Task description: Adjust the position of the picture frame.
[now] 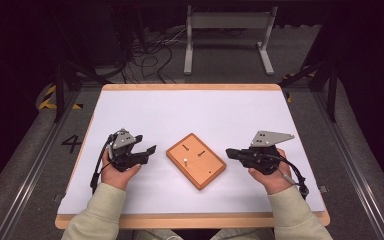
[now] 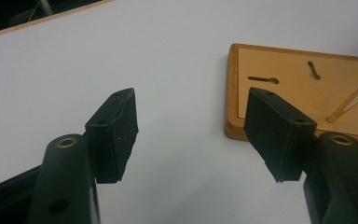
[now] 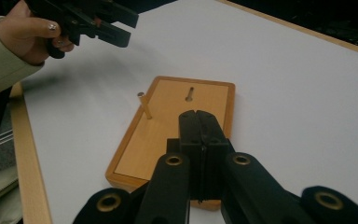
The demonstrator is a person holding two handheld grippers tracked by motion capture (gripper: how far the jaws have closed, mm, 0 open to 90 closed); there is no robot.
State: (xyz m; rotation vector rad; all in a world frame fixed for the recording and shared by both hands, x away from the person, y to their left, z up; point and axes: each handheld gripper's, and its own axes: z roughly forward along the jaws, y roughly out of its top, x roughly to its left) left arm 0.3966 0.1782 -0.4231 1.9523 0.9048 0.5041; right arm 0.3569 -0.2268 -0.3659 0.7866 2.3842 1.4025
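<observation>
A small wooden board (image 1: pixel 196 160) lies at an angle in the middle of the white table top (image 1: pixel 190 115). It has two keyhole slots (image 1: pixel 185 147), and a thin metal peg (image 1: pixel 185 160) stands upright in it. My left gripper (image 1: pixel 147 152) hovers just left of the board with its jaws wide apart and nothing between them; in the left gripper view the board (image 2: pixel 303 88) and peg (image 2: pixel 349 103) sit beyond the right pad. My right gripper (image 1: pixel 230 152) is at the board's right corner, pads pressed together and holding nothing. It points over the board (image 3: pixel 168 126) toward the peg (image 3: pixel 144 106).
The table's wooden rim (image 1: pixel 190 219) runs along the near edge. Beyond the far edge, a grey metal stand (image 1: pixel 227 35) and loose cables (image 1: pixel 150 55) sit on the floor. White surface lies open behind the board and on both sides.
</observation>
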